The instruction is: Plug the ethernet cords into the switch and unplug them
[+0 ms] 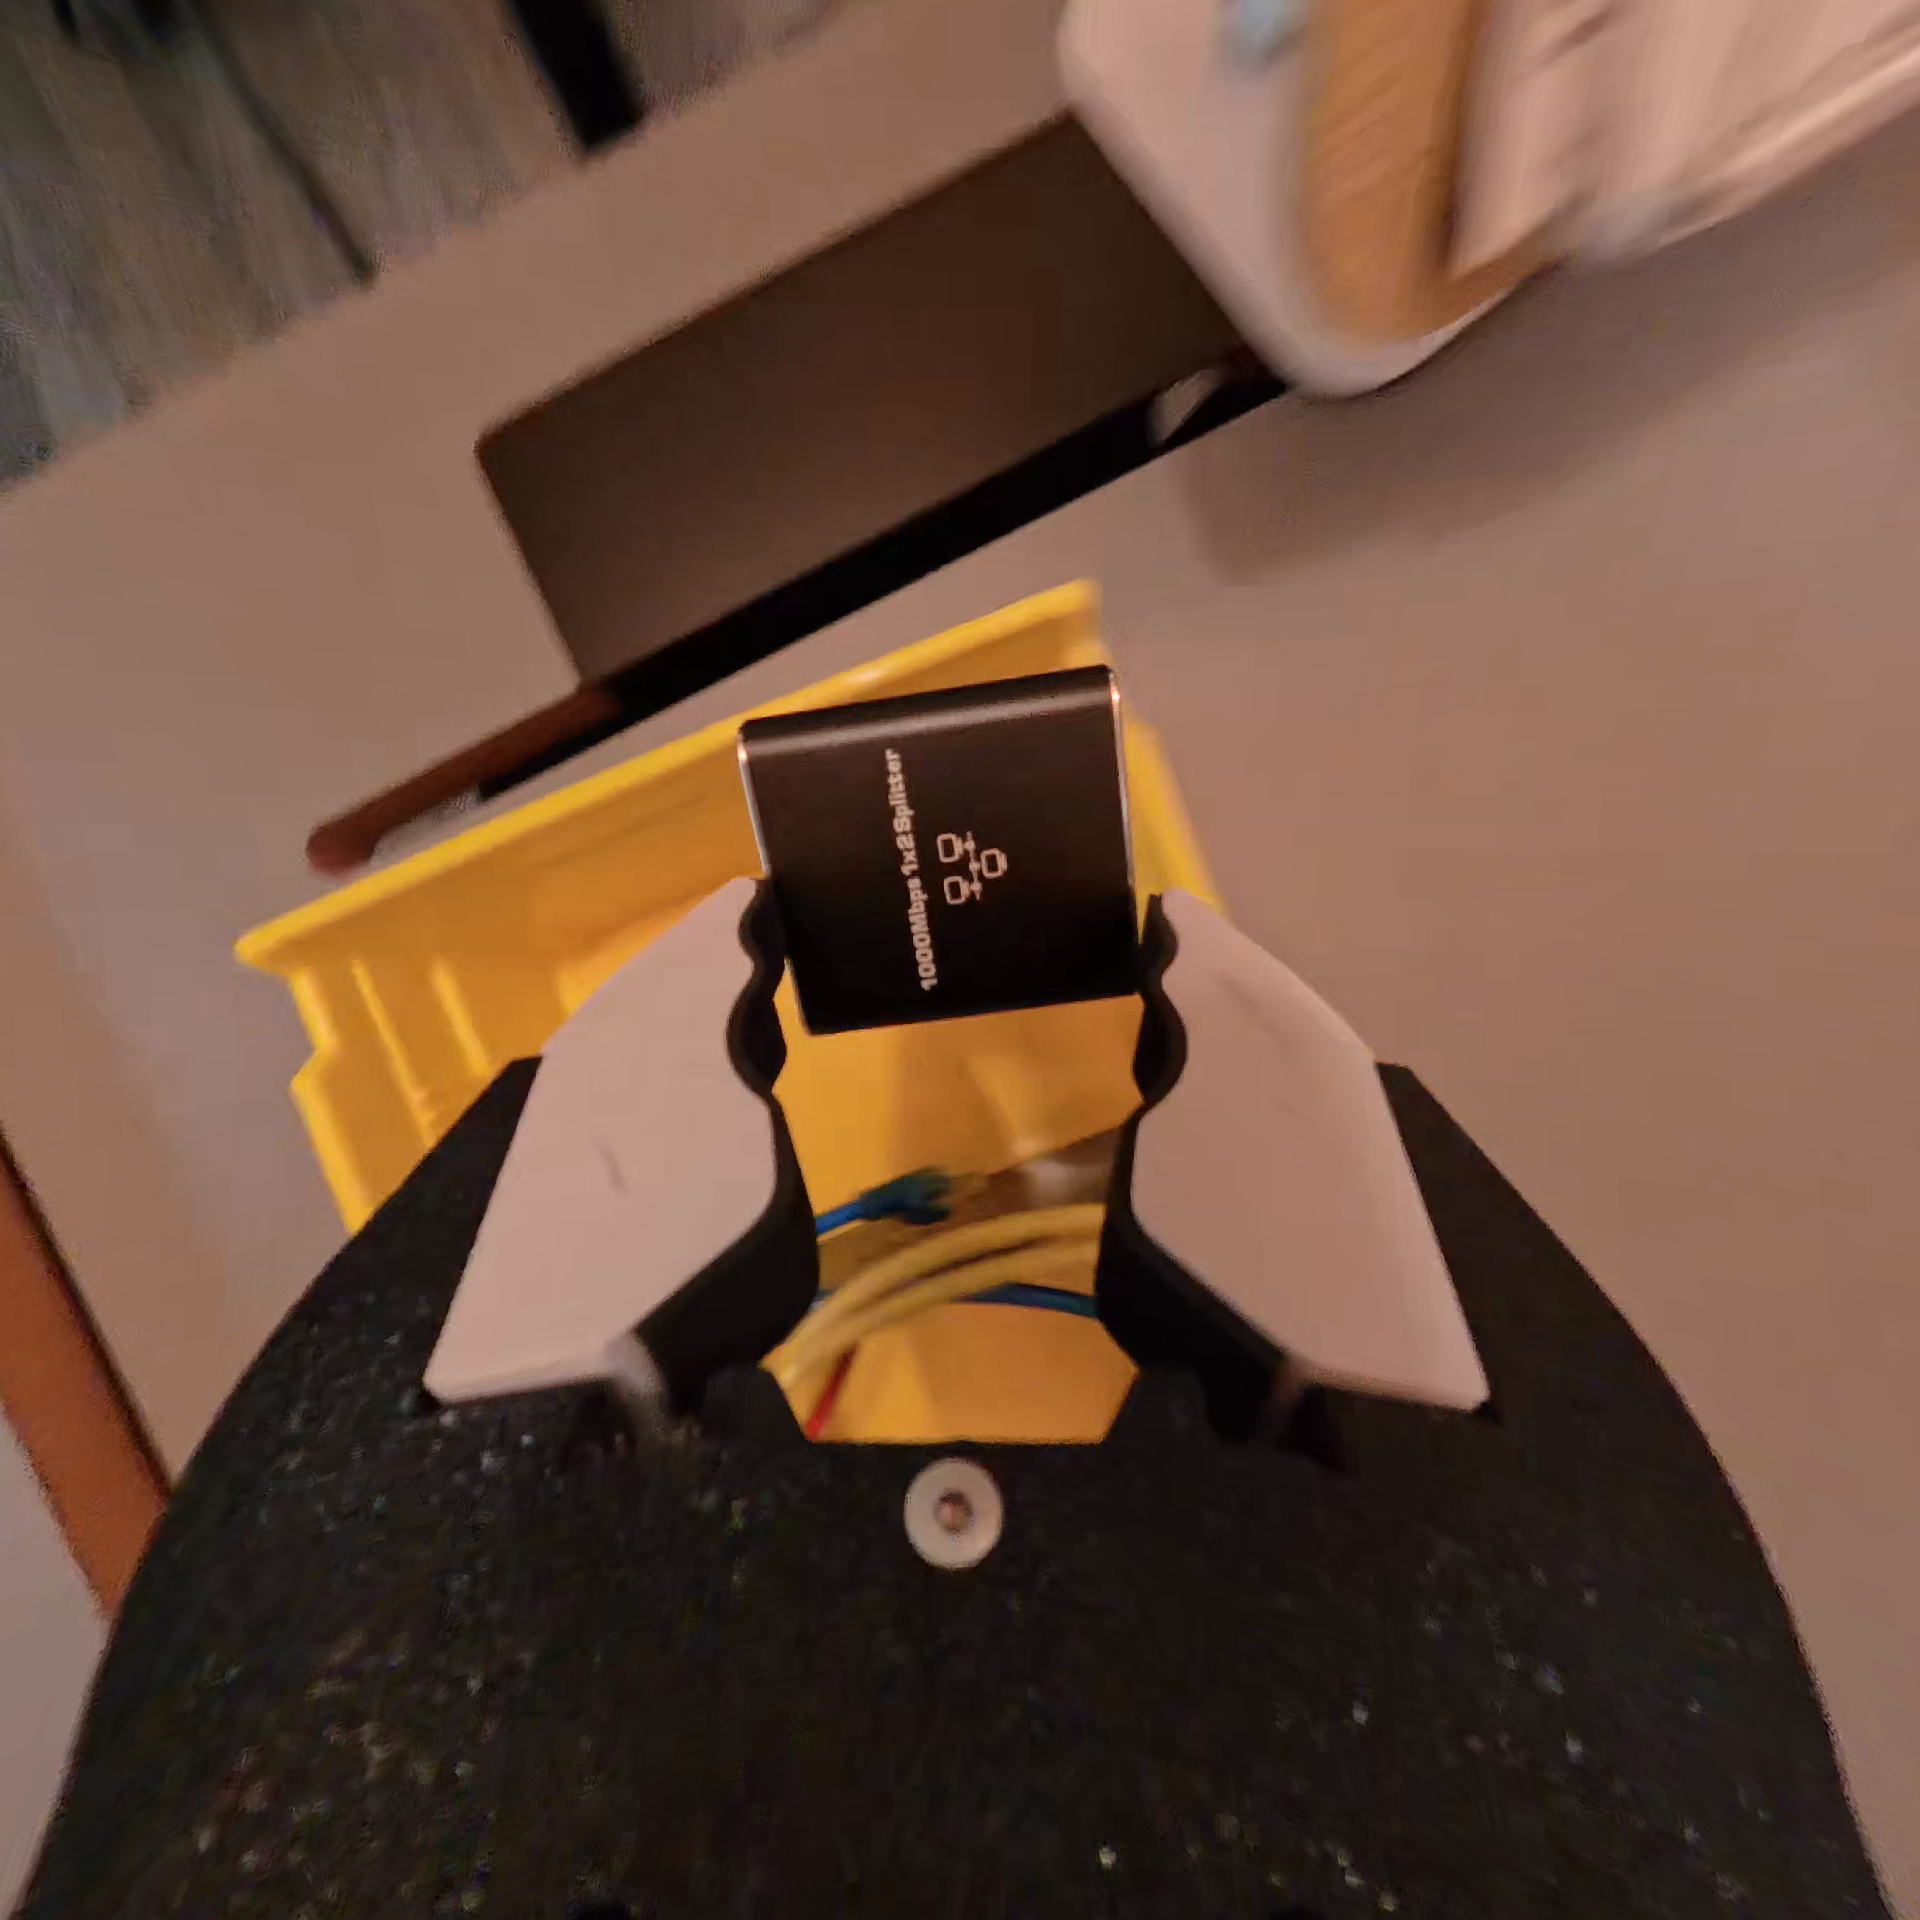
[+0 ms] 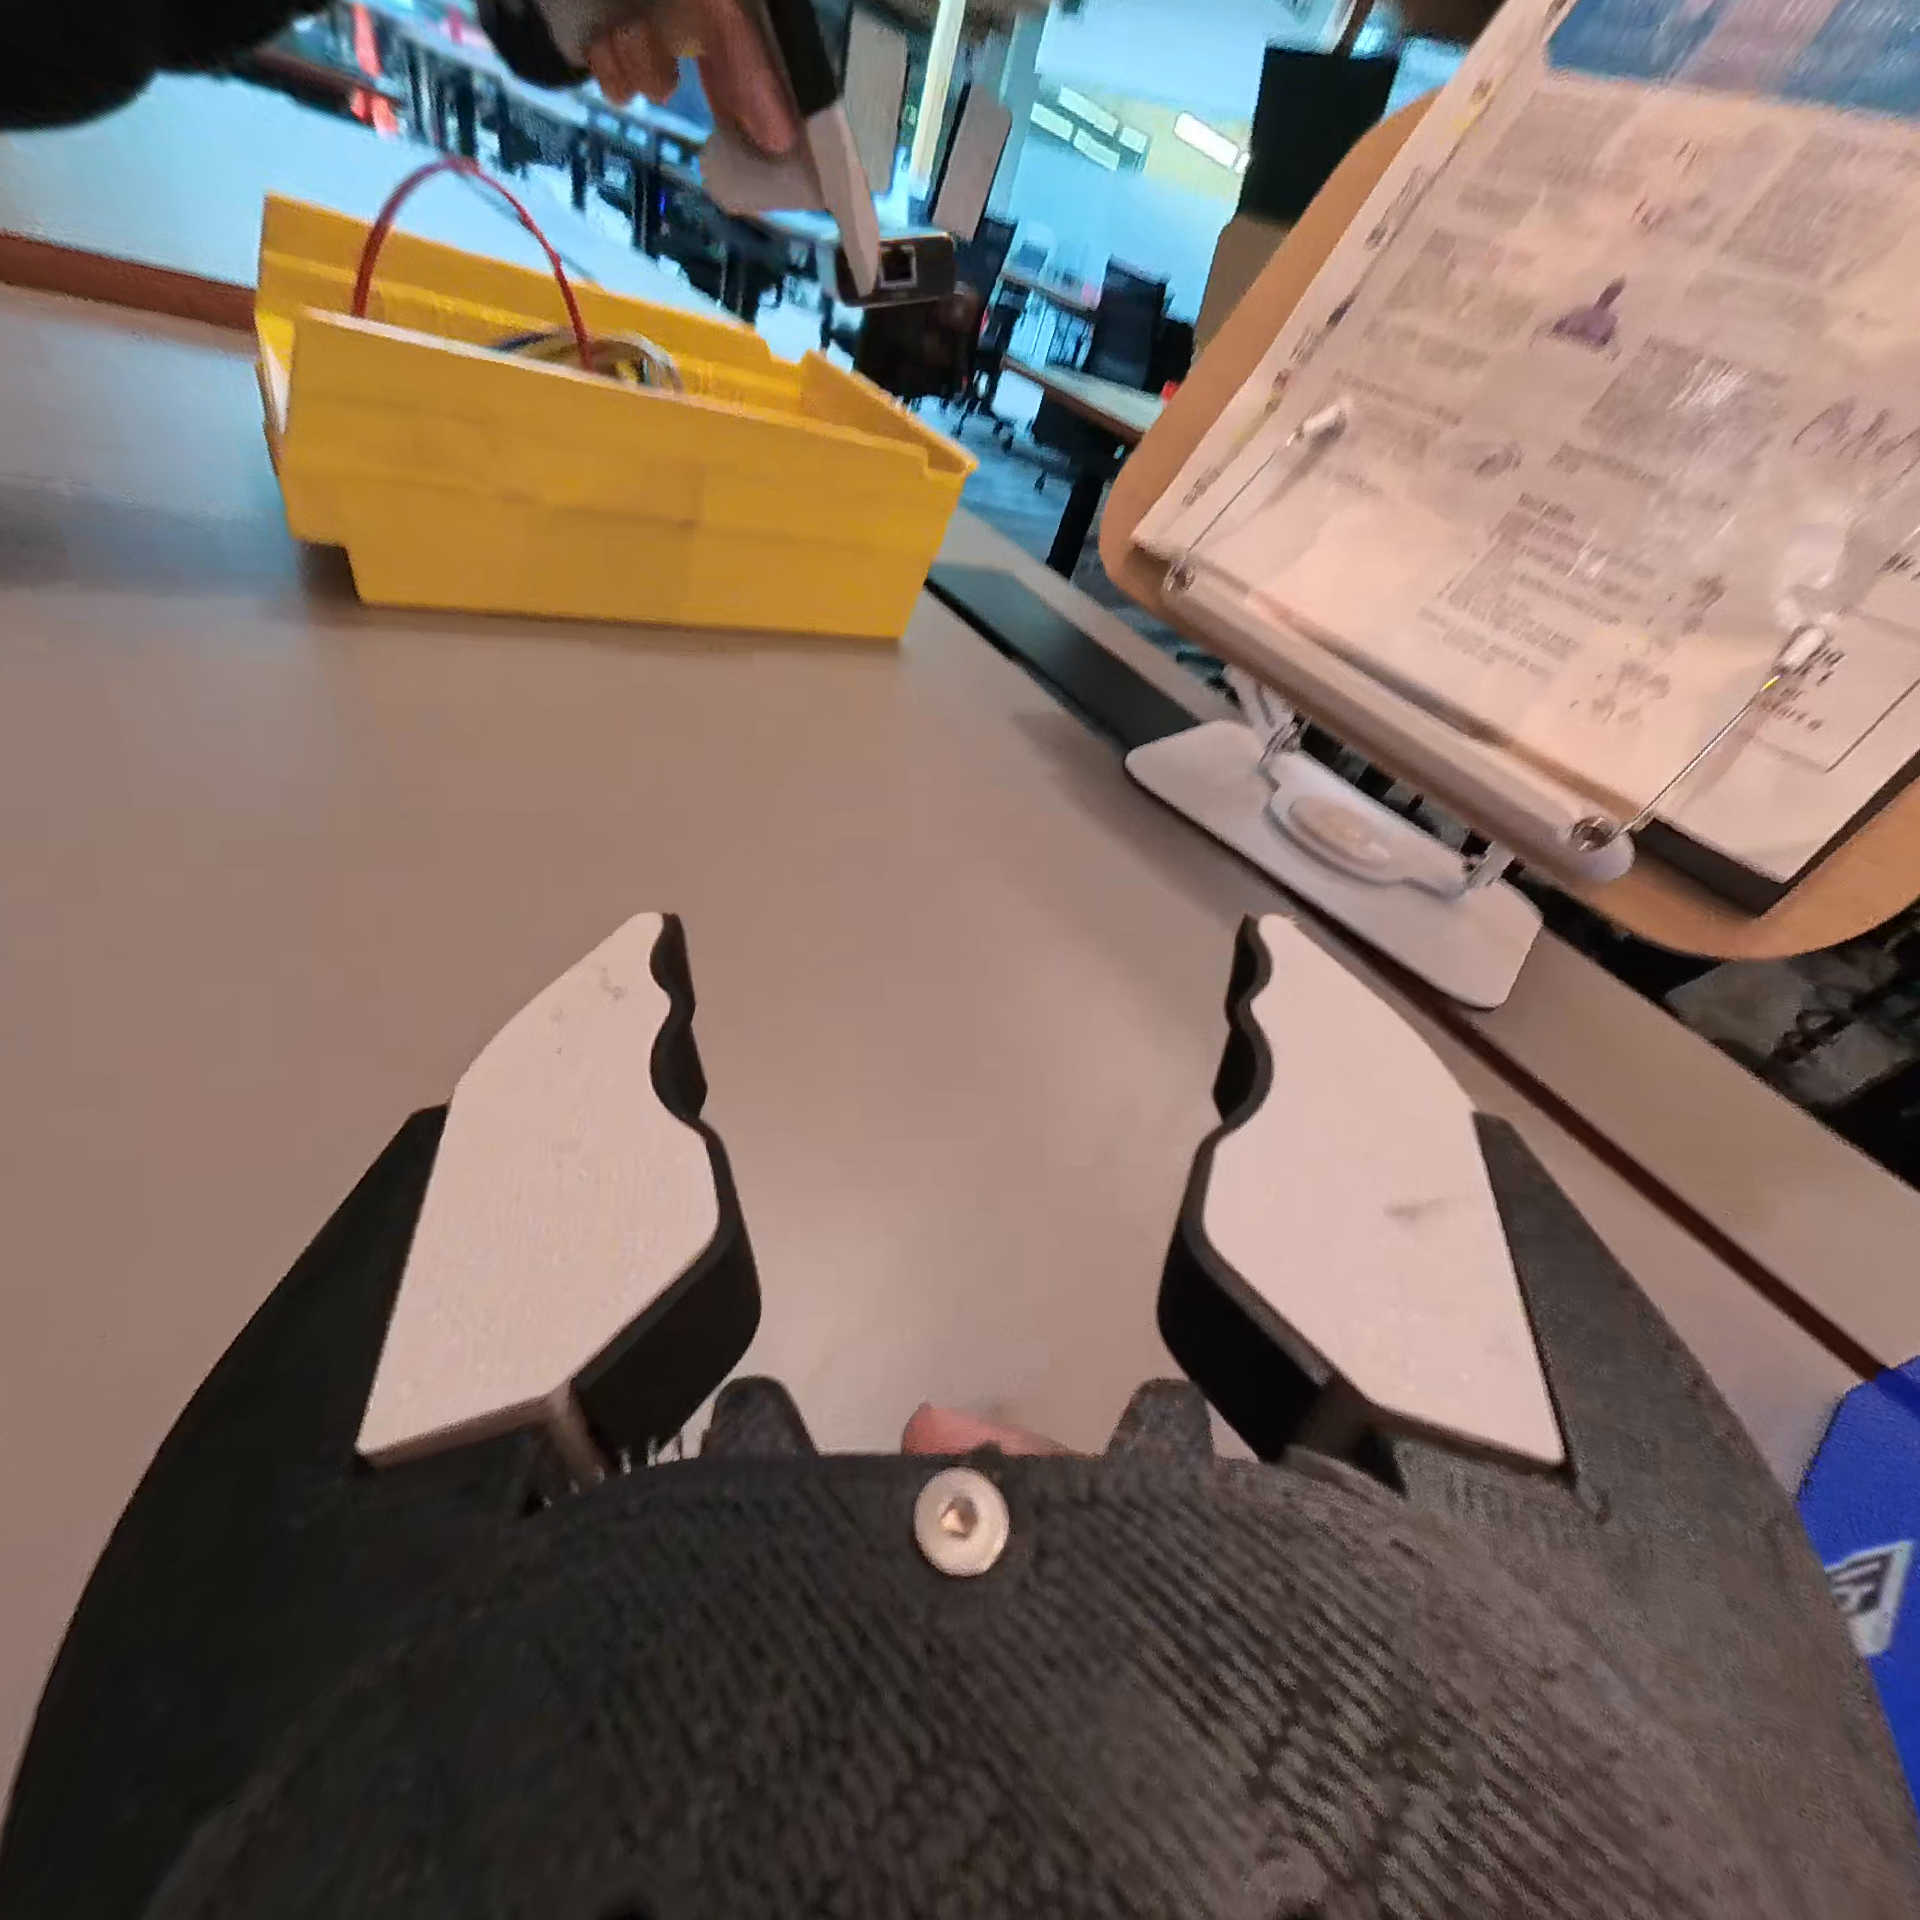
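Note:
My left gripper (image 1: 951, 914) is shut on a small black switch box (image 1: 935, 842) with white markings, held above a yellow bin (image 1: 436, 987). Yellow, blue and red ethernet cords (image 1: 935, 1278) lie coiled in that bin. In the right wrist view the left gripper (image 2: 904, 223) holds the switch (image 2: 902, 268) high above the table, its port facing me, beyond the yellow bin (image 2: 582, 499) with a red cord (image 2: 457, 187) arching out. My right gripper (image 2: 961, 966) is open and empty, low over the grey table (image 2: 727, 831).
A tilted book stand with an open page (image 2: 1558, 499) sits on a white base (image 2: 1351, 862) at the table's right edge; it also shows in the left wrist view (image 1: 1455, 177). A dark slot (image 1: 831, 436) lies beyond the bin. A blue sleeve (image 2: 1870, 1558) is at far right.

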{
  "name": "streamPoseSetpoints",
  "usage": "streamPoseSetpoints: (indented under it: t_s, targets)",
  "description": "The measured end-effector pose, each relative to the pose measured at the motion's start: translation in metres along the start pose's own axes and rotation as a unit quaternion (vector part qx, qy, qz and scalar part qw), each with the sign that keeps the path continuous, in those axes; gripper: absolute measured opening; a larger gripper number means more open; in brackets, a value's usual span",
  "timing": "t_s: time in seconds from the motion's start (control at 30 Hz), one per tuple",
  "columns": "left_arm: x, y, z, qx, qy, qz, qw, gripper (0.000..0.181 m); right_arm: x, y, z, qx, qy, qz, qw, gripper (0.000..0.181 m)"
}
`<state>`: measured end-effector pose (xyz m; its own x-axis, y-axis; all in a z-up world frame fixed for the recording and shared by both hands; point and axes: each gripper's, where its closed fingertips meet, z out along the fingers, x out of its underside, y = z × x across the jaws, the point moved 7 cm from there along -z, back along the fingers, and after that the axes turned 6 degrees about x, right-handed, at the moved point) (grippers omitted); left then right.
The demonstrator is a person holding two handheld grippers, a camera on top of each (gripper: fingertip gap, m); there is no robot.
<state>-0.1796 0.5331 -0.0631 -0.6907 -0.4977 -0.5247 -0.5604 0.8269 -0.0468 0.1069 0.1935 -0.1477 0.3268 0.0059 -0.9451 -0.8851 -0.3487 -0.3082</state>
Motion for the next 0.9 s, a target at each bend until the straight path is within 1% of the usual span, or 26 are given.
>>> streamPoseSetpoints:
  t_s: [0.03, 0.1, 0.13, 0.2, 0.27, 0.3, 0.4, 0.43, 0.53, 0.57, 0.6, 0.63, 0.67, 0.7, 0.73, 0.77, 0.8, 0.83, 0.87, 0.9]
  targets:
    - [-0.004, -0.019, -0.014, 0.025, -0.035, 0.019, 0.999, 0.065, -0.004, 0.0, 0.0, 0.012, -0.015, -0.005, 1.0, 0.098]
    - [-0.004, -0.062, -0.033, 0.102, -0.099, 0.042, 0.989, 0.065, -0.015, 0.001, -0.001, 0.034, -0.048, -0.02, 0.998, 0.103]
    - [0.0, -0.087, -0.038, 0.153, -0.129, 0.051, 0.978, 0.065, -0.02, 0.003, -0.002, 0.043, -0.063, -0.028, 0.997, 0.104]
    - [0.013, -0.135, -0.039, 0.265, -0.18, 0.05, 0.946, 0.065, -0.033, 0.011, -0.002, 0.061, -0.099, -0.046, 0.992, 0.107]
    - [0.034, -0.182, -0.029, 0.376, -0.211, 0.038, 0.901, 0.065, -0.045, 0.026, -0.002, 0.047, -0.134, -0.066, 0.988, 0.108]
    - [0.045, -0.204, -0.022, 0.43, -0.22, 0.032, 0.875, 0.065, -0.05, 0.035, -0.001, 0.032, -0.147, -0.081, 0.985, 0.108]
    - [0.079, -0.263, 0.005, 0.568, -0.223, 0.01, 0.792, 0.065, -0.056, 0.061, 0.001, 0.001, -0.151, -0.146, 0.978, 0.106]
    - [0.088, -0.278, 0.014, 0.599, -0.223, 0.007, 0.769, 0.065, -0.056, 0.069, 0.001, -0.012, -0.146, -0.154, 0.977, 0.104]
    - [0.113, -0.309, 0.029, 0.661, -0.228, -0.016, 0.715, 0.065, -0.058, 0.089, -0.004, -0.034, -0.143, -0.168, 0.975, 0.091]
    - [0.12, -0.316, 0.031, 0.671, -0.234, -0.015, 0.704, 0.065, -0.055, 0.096, -0.005, -0.042, -0.138, -0.177, 0.973, 0.087]
    - [0.125, -0.322, 0.031, 0.672, -0.239, -0.016, 0.701, 0.065, -0.051, 0.102, -0.006, -0.041, -0.138, -0.185, 0.972, 0.078]
    - [0.129, -0.327, 0.031, 0.668, -0.241, -0.011, 0.704, 0.065, -0.05, 0.103, -0.007, -0.018, -0.154, -0.191, 0.969, 0.065]
    - [0.134, -0.33, 0.032, 0.658, -0.241, 0.006, 0.713, 0.065, -0.05, 0.104, -0.007, -0.025, -0.148, -0.213, 0.966, 0.065]
    - [0.137, -0.33, 0.031, 0.641, -0.262, 0.016, 0.721, 0.065, -0.049, 0.103, -0.004, -0.027, -0.123, -0.228, 0.965, 0.065]
    - [0.138, -0.328, 0.032, 0.619, -0.279, 0.02, 0.734, 0.065, -0.046, 0.102, 0.0, -0.018, -0.102, -0.241, 0.965, 0.065]
    - [0.139, -0.325, 0.034, 0.593, -0.292, 0.02, 0.75, 0.065, -0.042, 0.099, 0.003, 0.008, -0.082, -0.258, 0.963, 0.064]
    - [0.139, -0.318, 0.037, 0.559, -0.313, 0.017, 0.767, 0.061, -0.035, 0.096, 0.006, 0.03, -0.052, -0.284, 0.957, 0.064]
    - [0.138, -0.31, 0.04, 0.508, -0.34, 0.014, 0.791, 0.063, -0.03, 0.092, 0.009, 0.052, -0.023, -0.315, 0.947, 0.064]
    - [0.135, -0.3, 0.041, 0.439, -0.378, 0.014, 0.815, 0.066, -0.025, 0.088, 0.011, 0.079, -0.004, -0.349, 0.934, 0.064]
    - [0.133, -0.291, 0.037, 0.367, -0.422, 0.014, 0.829, 0.058, -0.023, 0.086, 0.012, 0.098, 0.008, -0.379, 0.92, 0.064]
